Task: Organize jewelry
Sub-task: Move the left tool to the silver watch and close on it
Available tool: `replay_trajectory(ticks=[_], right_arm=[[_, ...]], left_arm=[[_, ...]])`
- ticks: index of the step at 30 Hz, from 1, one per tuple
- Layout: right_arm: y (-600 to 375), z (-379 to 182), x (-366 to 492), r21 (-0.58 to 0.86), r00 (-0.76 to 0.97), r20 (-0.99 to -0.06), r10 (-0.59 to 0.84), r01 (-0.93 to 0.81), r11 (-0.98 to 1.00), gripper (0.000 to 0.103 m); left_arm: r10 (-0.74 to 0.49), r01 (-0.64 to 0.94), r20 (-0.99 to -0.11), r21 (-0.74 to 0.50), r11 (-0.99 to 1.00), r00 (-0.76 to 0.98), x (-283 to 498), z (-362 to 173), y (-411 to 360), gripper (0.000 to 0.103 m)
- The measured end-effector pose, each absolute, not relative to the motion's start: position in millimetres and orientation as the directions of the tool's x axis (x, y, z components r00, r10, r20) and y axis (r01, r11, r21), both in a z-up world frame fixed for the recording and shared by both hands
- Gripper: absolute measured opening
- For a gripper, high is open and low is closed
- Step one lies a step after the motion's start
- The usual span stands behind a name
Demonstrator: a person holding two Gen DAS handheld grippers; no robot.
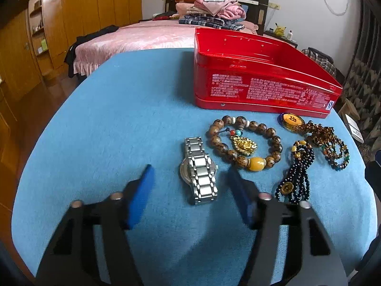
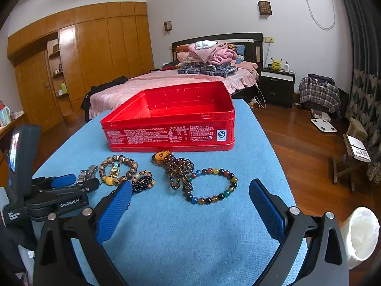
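Jewelry lies in a loose row on the blue-covered bench (image 2: 166, 233), just in front of an open red tin box (image 2: 171, 121) whose inside is bare. From the left: a silver metal-link watch (image 1: 199, 170), a brown wooden-bead bracelet (image 1: 245, 141) with a yellow bead and a gold pendant (image 1: 244, 145) resting inside its ring, a dark beaded strand (image 1: 294, 178) with a gold coin charm, a tangled brown bead necklace (image 2: 178, 169) with a yellow oval pendant near the box wall, and a multicoloured bead bracelet (image 2: 212, 186) touching that necklace.

The left gripper (image 1: 190, 190) hovers low over the bench with its blue-padded jaws wide apart on either side of the watch, not touching it. The right gripper (image 2: 190, 205) also has its jaws spread wide, holding nothing, with the multicoloured bracelet just beyond its tips. Behind the bench stands a bed (image 2: 152, 83) piled with folded clothes.
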State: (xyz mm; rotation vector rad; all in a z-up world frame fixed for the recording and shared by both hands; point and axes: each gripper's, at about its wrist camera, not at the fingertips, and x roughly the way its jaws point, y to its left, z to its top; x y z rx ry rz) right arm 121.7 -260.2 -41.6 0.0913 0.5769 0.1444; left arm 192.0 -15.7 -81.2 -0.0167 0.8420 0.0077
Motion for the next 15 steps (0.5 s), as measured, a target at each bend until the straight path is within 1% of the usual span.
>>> replay_trajectory(ticks=[1,2,3,4,10,15], right_arm=[[-260.4,-41.8,121.8,0.129,0.827,-0.538,0.162,-0.11,0.986,0.097],[-260.8,-41.8,121.6,0.13,0.827,-0.538,0.163,-0.11,0.985,0.097],[-260.1,-41.7,121.2,0.132,0.826,-0.538,0.165,-0.111,0.985,0.097],[-259.6,-41.3,121.4,0.133,0.826,-0.538,0.166,-0.112,0.985,0.097],[-251.1,-42.7,120.8,0.141,0.814,-0.55,0.19,-0.134,0.981,0.097],[-234.6,-43.1,124.3,0.151,0.791,-0.572,0.215,-0.156,0.976,0.097]], left_arm=[[-0.006,-0.002,-0.743,-0.011,1.0,0.669,190.9,-80.9,-17.7,0.047],[-0.016,0.009,-0.741,-0.014,1.0,0.671,190.1,-80.6,-19.6,0.043],[-0.033,0.024,-0.738,-0.022,0.999,0.674,189.1,-80.4,-20.9,0.032],[-0.038,0.025,-0.736,-0.028,0.999,0.676,188.4,-80.8,-20.6,0.03],[-0.115,0.025,-0.714,-0.136,0.99,0.691,183.2,-80.5,-9.3,0.029],[-0.107,0.015,-0.694,-0.138,0.99,0.712,173.4,-76.5,-4.5,0.029]])
